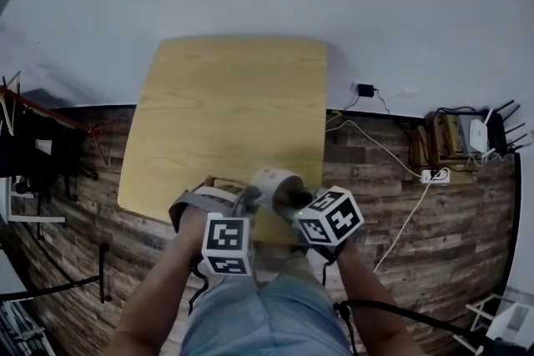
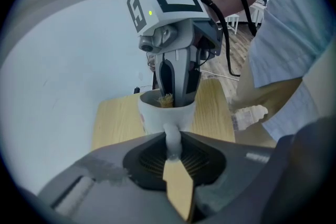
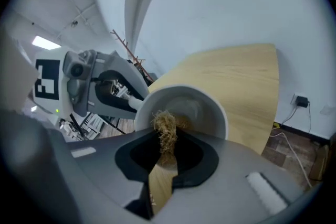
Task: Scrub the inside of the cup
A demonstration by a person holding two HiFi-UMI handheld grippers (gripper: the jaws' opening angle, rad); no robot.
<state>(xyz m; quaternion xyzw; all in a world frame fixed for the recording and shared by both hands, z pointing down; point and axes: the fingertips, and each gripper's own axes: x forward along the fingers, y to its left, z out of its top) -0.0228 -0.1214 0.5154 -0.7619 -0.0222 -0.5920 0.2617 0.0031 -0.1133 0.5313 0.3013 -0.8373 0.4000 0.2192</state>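
A white cup (image 1: pixel 271 182) is held tilted above the near edge of the wooden table (image 1: pixel 225 104). My left gripper (image 2: pixel 172 145) is shut on the cup's handle (image 2: pixel 172 134), and the cup (image 2: pixel 157 113) opens away from it. My right gripper (image 3: pixel 167 152) is shut on a tan fibrous scrubber (image 3: pixel 165 131). The scrubber reaches past the rim into the cup (image 3: pixel 207 105). In the left gripper view, the right gripper (image 2: pixel 176 93) dips into the cup's mouth beside the scrubber (image 2: pixel 166 99). The left gripper (image 3: pixel 131 103) shows at the cup's left in the right gripper view.
The table (image 3: pixel 236 76) stands against a pale wall on a dark plank floor (image 1: pixel 392 196). A power strip (image 1: pixel 435 175) with cables and a router (image 1: pixel 480 133) lie at the right. A rack (image 1: pixel 33 146) stands at the left. My legs (image 1: pixel 267 317) are below.
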